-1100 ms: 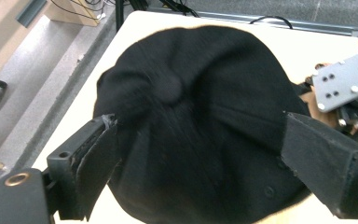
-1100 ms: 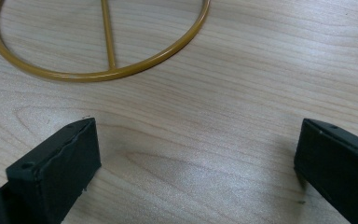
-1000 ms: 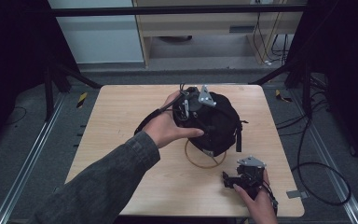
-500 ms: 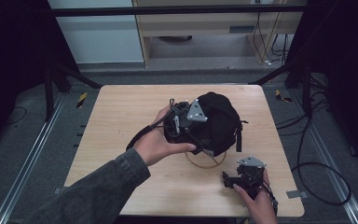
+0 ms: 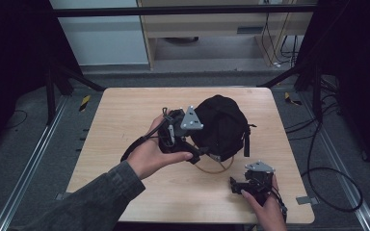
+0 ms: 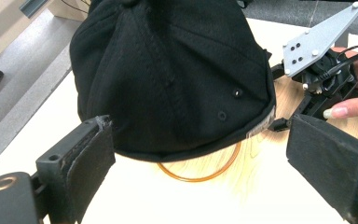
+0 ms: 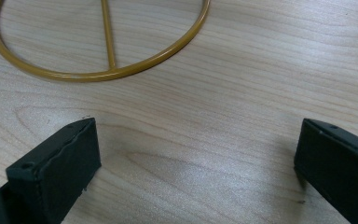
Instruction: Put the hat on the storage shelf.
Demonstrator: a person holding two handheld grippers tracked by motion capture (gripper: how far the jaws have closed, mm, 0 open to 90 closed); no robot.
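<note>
- The left gripper (image 5: 200, 156) has drawn back toward the person over the last second: it was up on top of the black cap (image 5: 221, 126), and now it sits low at the cap's near-left side, held in the left hand (image 5: 151, 154).
- Its jaws stand wide apart with nothing between them. In the left gripper view the cap (image 6: 172, 74) fills the space ahead of the pads, its lower edge facing them but not yet between them.
- The cap itself seems to have stayed put in the middle of the table (image 5: 120, 110), sitting on a thin yellow ring stand (image 5: 217, 167) whose near arc pokes out from under its edge.
- I would read the pull-back as lining up for a fresh grasp at the cap's rim rather than its crown; whether the pads touch the fabric yet is hard to tell from the dim high view.
- The right gripper (image 5: 241, 186) has not moved: it rests at the near-right of the table in the right hand (image 5: 265, 207), well apart from the cap.
- Its jaws are also spread open over bare wood, with the ring stand (image 7: 98, 70) lying just ahead of them.
- Nothing is held so far, so lifting the cap off the stand is yet to come.
</note>
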